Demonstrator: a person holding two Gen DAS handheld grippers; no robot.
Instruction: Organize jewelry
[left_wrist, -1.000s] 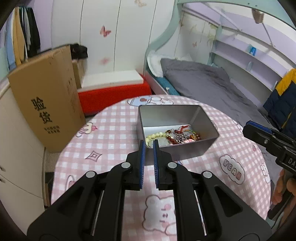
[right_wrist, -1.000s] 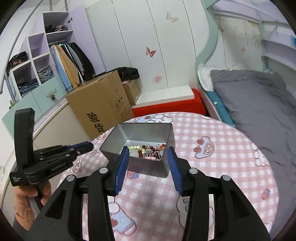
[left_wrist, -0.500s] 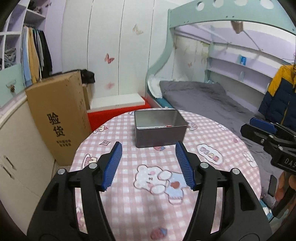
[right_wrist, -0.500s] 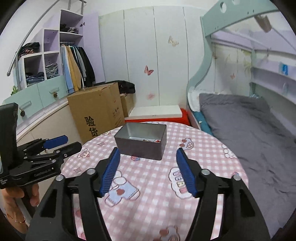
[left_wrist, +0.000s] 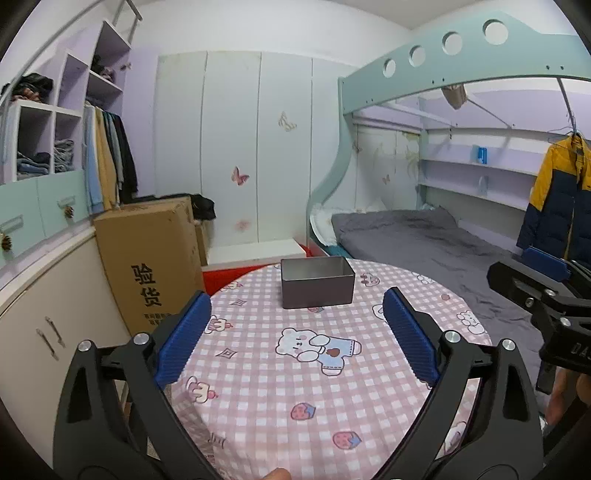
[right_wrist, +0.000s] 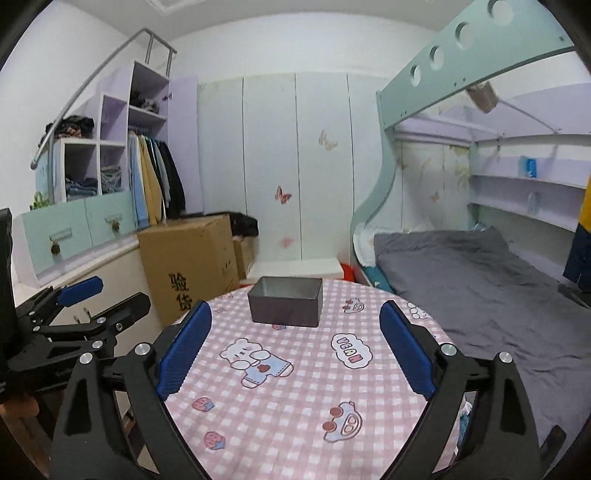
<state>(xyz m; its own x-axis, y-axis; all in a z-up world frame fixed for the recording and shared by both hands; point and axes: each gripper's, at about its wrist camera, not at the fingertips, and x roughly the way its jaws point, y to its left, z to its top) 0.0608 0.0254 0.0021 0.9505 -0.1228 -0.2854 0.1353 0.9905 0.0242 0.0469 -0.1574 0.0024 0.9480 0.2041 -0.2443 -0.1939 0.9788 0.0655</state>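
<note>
A grey metal box (left_wrist: 317, 282) (right_wrist: 284, 302) stands at the far side of the round table with the pink checked cloth (left_wrist: 317, 373) (right_wrist: 295, 387). Its inside is hidden from this low angle, so no jewelry shows. My left gripper (left_wrist: 295, 332) hangs well back over the near part of the table, its jaws opening wide with nothing between them. My right gripper (right_wrist: 293, 334) is likewise pulled back, its jaws opening with nothing between them. The right gripper (left_wrist: 546, 291) also shows at the right edge of the left wrist view, and the left gripper (right_wrist: 81, 310) at the left of the right wrist view.
A tall cardboard box (left_wrist: 151, 258) stands left of the table beside a cream cabinet (left_wrist: 44, 325). A bunk bed with grey bedding (left_wrist: 417, 236) lies to the right. A red and white bench (left_wrist: 255, 258) sits behind the table. A hanging jacket (left_wrist: 561, 199) is at far right.
Both grippers drew back from the grey box and rose, so the box now looks small and far. Both sets of jaws went from narrow to wide open. The beads inside dropped out of sight.
</note>
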